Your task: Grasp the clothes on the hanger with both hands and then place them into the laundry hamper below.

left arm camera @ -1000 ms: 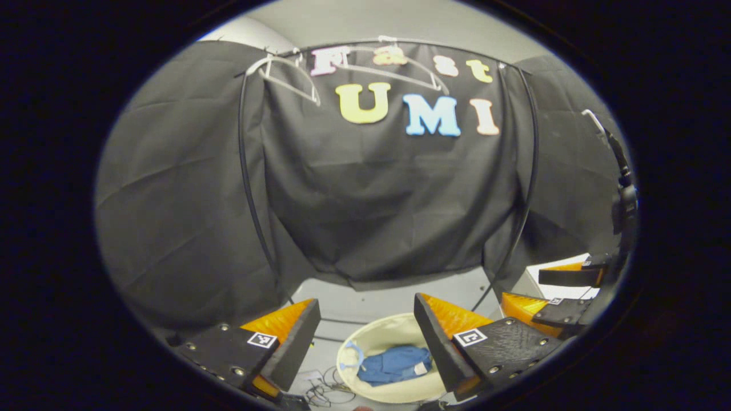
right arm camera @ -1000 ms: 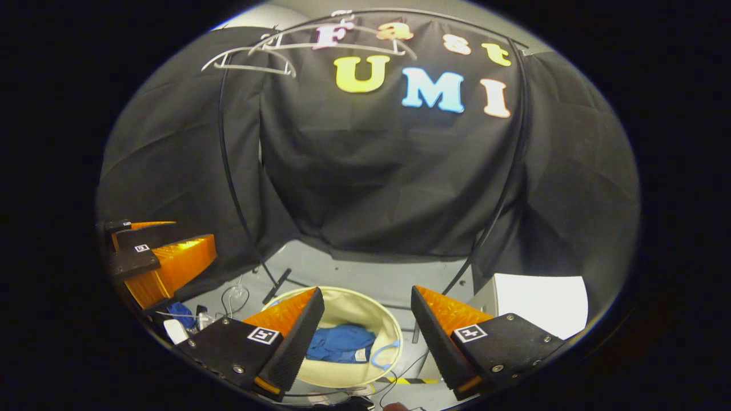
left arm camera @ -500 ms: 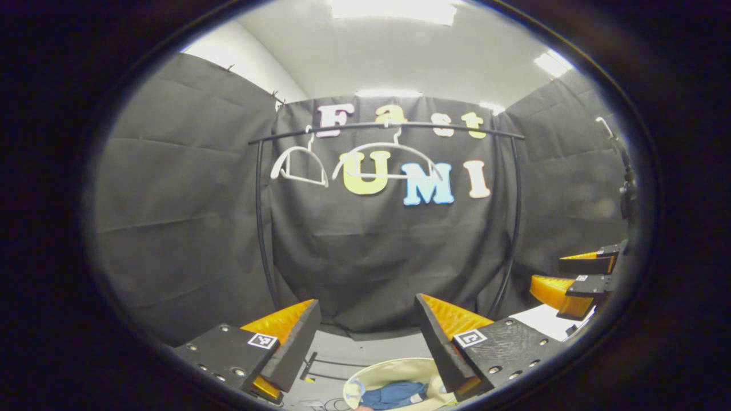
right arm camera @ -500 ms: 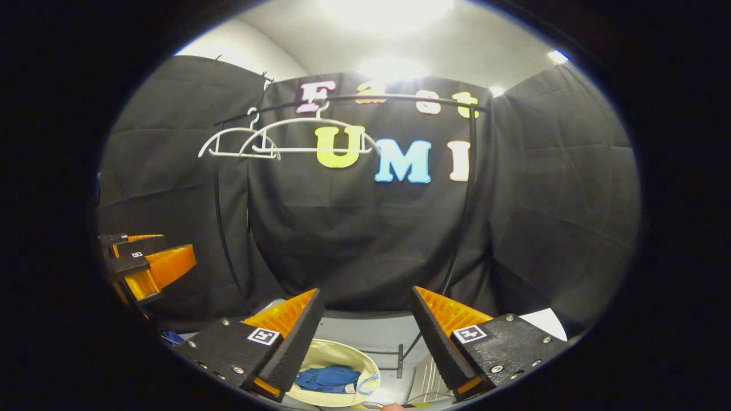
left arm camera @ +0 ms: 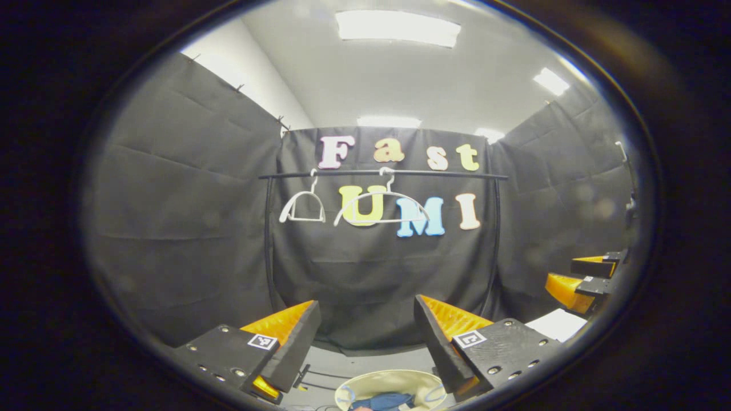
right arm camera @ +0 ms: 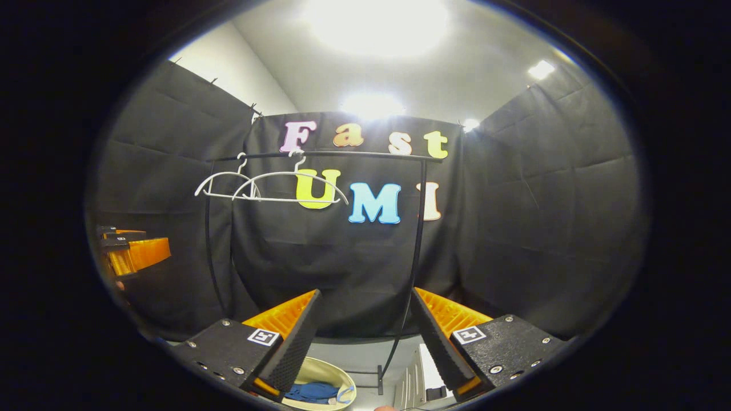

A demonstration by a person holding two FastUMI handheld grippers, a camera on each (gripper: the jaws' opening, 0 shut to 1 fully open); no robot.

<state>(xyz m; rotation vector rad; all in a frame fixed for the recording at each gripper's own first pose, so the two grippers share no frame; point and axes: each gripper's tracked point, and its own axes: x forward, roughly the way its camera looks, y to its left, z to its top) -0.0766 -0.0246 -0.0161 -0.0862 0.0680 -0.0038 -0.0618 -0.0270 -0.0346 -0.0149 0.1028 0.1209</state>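
Two bare white hangers (left arm camera: pixel 381 210) (right arm camera: pixel 288 185) hang from the black rail (left arm camera: pixel 382 173) across the back. A blue garment (right arm camera: pixel 311 391) lies inside the cream laundry hamper (left arm camera: pixel 377 385) on the floor, low between my fingers in both views. My left gripper (left arm camera: pixel 365 337) stands open with nothing in it, well back from the rail. Likewise open and holding nothing is my right gripper (right arm camera: pixel 361 331). In the left gripper view the right gripper (left arm camera: pixel 582 279) shows at the right edge; in the right gripper view the left gripper (right arm camera: pixel 132 254) shows at the left edge.
The rack's black uprights (left arm camera: pixel 268 245) (right arm camera: pixel 416 240) run down to the grey floor. A white box (left arm camera: pixel 557 324) sits at the right. Ceiling lights (left arm camera: pixel 397 27) glare overhead.
Both grippers have tilted upward and drawn back from the hamper; the rail and hangers dropped lower in view, the ceiling appeared, and the hamper slid to the bottom edge. Both stayed open.
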